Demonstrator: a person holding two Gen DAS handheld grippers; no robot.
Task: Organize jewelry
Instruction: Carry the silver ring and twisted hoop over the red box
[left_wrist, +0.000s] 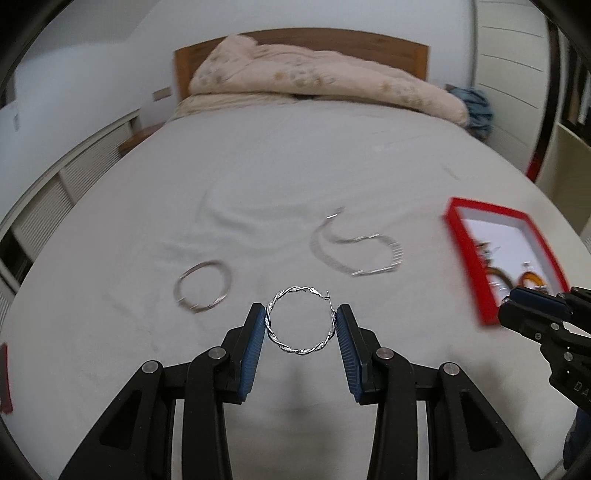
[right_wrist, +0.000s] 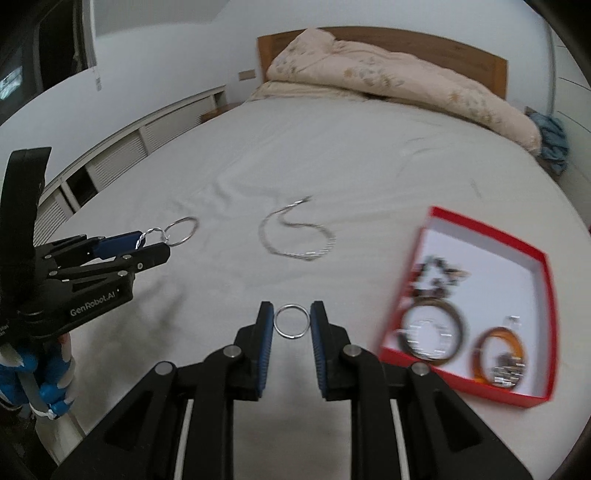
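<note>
Home bedroom. Evidence: big bed (left_wrist: 295, 177) with a plain grey sheet fills most of both views, wooden headboard (left_wrist: 369, 40) against a white wall. Rumpled beige floral duvet (left_wrist: 325, 85) piled at the head end, blue garment (left_wrist: 478, 110) bunched beside it. Low white louvered cabinet (right_wrist: 122, 147) runs along the left wall, small wooden nightstand (right_wrist: 218, 110) in the corner by the bed. White panelled wardrobe doors (left_wrist: 517, 74) on the right. Domestic clutter on the sheet: loose jewelry and a red box (right_wrist: 546, 295).
</note>
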